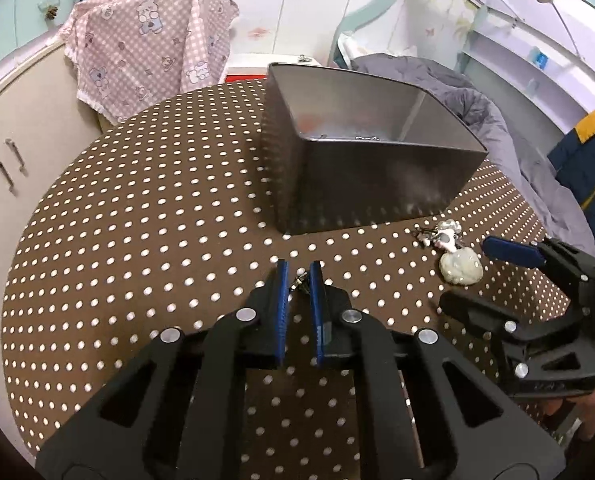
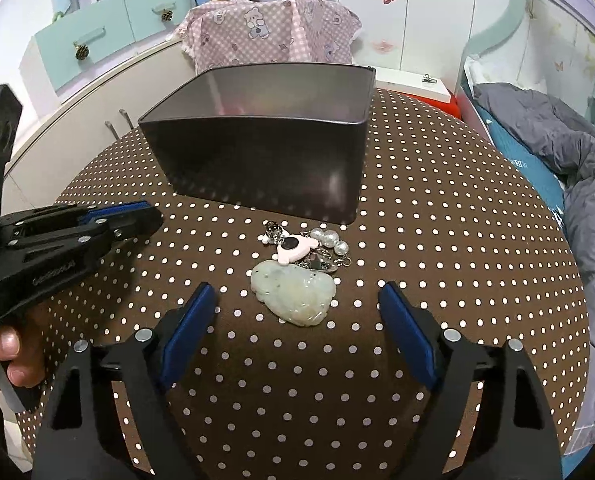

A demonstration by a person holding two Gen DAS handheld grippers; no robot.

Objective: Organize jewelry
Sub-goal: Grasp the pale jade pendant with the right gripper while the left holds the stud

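A dark metal box [image 1: 377,176] stands open on the polka-dot table [image 1: 137,240]; a thin chain piece lies on its floor [image 1: 365,137]. My left gripper [image 1: 299,280] is nearly shut on a small metal jewelry piece [image 1: 300,285] just above the table, in front of the box. In the right wrist view the box [image 2: 265,160] is ahead. A pale jade pendant [image 2: 293,292], a pink charm [image 2: 295,249] and pearl beads [image 2: 329,237] lie between box and my right gripper [image 2: 297,308], which is open and empty. The left gripper [image 2: 97,224] shows at left.
A pink teddy-print cloth [image 1: 149,56] hangs over a cabinet behind the table. A bed with a grey quilt [image 2: 569,168] runs along the right. A white and red box [image 2: 413,84] sits behind the table. The right gripper [image 1: 537,280] is beside the pendant [image 1: 459,270].
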